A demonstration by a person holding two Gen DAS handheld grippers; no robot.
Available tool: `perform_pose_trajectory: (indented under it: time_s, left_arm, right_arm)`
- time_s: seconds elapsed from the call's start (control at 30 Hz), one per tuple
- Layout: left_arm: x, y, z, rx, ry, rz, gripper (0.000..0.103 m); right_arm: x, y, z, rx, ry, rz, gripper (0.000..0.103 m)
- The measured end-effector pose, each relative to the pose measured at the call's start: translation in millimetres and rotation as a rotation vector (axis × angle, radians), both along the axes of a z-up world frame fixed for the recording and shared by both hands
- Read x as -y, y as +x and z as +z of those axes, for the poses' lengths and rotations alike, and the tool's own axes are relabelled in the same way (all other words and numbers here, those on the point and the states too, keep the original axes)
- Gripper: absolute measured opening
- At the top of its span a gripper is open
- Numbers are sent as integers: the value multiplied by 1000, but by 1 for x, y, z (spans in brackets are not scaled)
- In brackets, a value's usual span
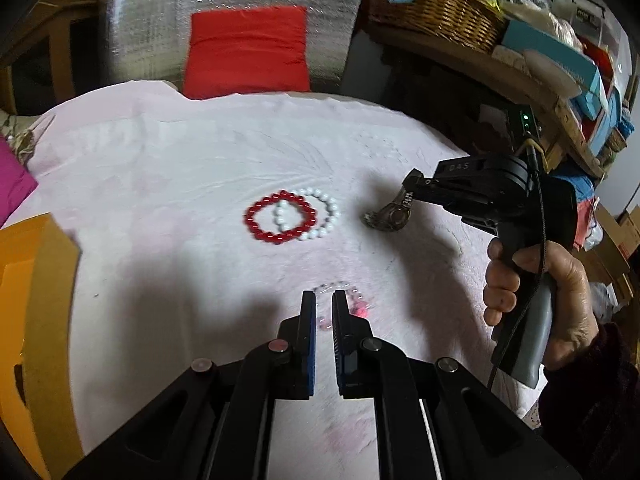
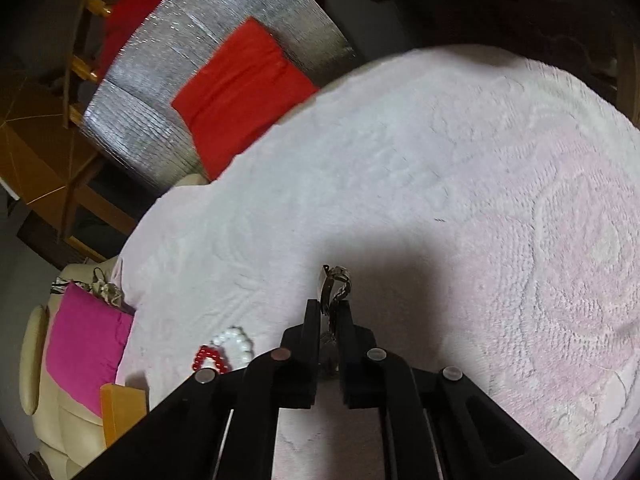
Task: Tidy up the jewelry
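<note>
Left fingers: your left gripper [image 1: 324, 300] has its two blue-padded fingers [image 1: 307, 320] drawn almost together, and a thin beaded chain with a pink-red charm [image 1: 352, 304] hangs blurred at their tips. Whether the pads actually pinch it, you cannot tell.
Right fingers: your right gripper [image 2: 329, 308] is pinching a metal wristwatch [image 2: 334, 284] by its band. The strap sticks out past the fingertips.
Watch seen from the left: the wristwatch [image 1: 390, 214] dangles from the right gripper [image 1: 414, 184], its lower end at or just above the cloth. Your right hand [image 1: 540, 292] is wrapped round the grey handle.
Bracelets: the red bead bracelet [image 1: 280, 218] and the white bead bracelet [image 1: 316, 212] lie overlapping on the cloth, left of the watch and beyond your left fingertips.
Surface: a pale pink textured cloth [image 1: 160, 160] covers the desk.
Left edge: an orange box [image 1: 36, 300] sits at the cloth's near left side.
Background: a red cushion [image 1: 248, 50] leans against a silver quilted panel behind the desk.
</note>
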State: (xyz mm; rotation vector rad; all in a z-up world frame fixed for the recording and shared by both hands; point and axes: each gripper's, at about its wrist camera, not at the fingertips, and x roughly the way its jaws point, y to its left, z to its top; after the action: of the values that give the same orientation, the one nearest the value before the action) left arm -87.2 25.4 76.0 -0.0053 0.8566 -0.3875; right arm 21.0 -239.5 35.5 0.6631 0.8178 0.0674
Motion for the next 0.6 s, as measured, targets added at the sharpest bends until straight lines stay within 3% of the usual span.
perform_pose_trajectory:
  time_s: [0.3,0.33,0.5,0.6]
  left_arm:
    - [-22,-6,-6,-9,-10,4,8]
    - [-19,-3,-11,-18,-10,-4,11]
    - [0,10,-30,-48,-22,-23,55]
    - [15,17,-37,-39,-22,-57,55]
  right_arm:
    - [-23,-14,30,128,-4,23,9]
    - [-25,-16,33,141,-9,25,9]
    - [-26,-22,42,179,-35,31,9]
    - [-21,-25,43,189,-41,25,9]
